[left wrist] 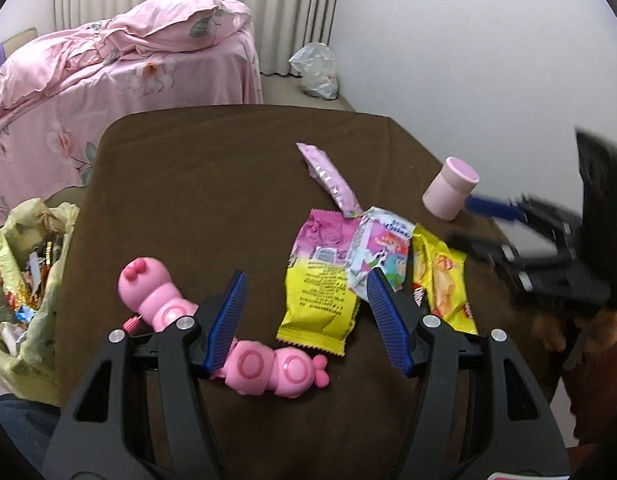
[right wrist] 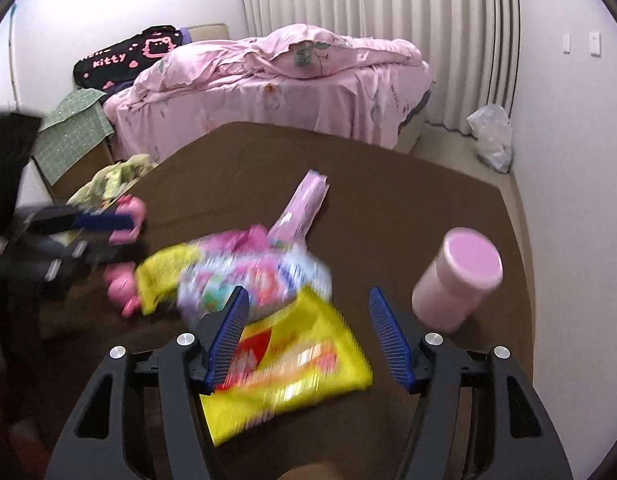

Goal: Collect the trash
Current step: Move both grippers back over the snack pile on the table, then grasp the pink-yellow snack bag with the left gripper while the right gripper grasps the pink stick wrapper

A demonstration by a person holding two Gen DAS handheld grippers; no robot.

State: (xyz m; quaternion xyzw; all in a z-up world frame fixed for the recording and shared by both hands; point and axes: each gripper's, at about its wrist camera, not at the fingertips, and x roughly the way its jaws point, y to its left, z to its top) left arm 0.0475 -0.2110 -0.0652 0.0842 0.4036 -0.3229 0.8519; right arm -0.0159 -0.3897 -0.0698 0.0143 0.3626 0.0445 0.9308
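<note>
On the brown table cover the wrappers lie in a loose heap near the middle: a pink-and-yellow wrapper, a white cartoon wrapper overlapping its right edge, a yellow snack wrapper beside that, and a long pink sachet reaching toward 11 o'clock. The left gripper hangs over the heap with its jaws apart and nothing pinched — the pink-and-yellow wrapper shows between them. The right gripper stands wide open above the yellow snack wrapper, not gripping it. A pink toy lies at 8 o'clock, a pink jar at 2 o'clock. A yellow trash bag sits off the table's left edge.
</note>
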